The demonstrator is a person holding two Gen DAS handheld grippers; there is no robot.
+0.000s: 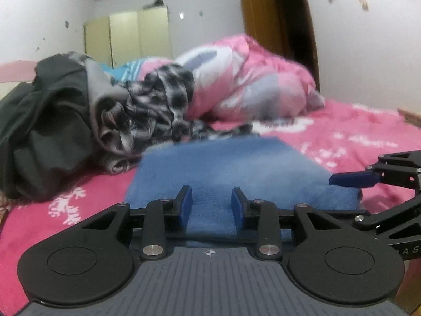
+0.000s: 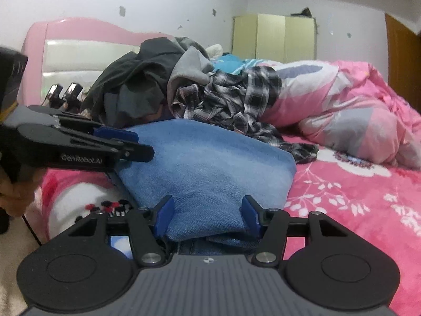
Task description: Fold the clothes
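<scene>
1. L gripper (image 1: 211, 205): jaws partly spread, nothing pinched. R gripper (image 2: 208, 214): spread wider, straddling the near edge of the folded blue jeans (image 2: 210, 168), pads not seen pressing.
2. Jeans lay just ahead of both, on the pink bedsheet (image 2: 355, 197).
3. Denim judged thick, heavyish, floppy, not slippery; best taken at the folded edge w/ both.
4. Beyond: unfolded clothes pile (image 1: 105, 105), plaid shirt (image 2: 236, 94).

Blue jeans (image 2: 205, 163), pink floral bedsheet (image 2: 355, 197), plaid shirt (image 2: 236, 97)
</scene>
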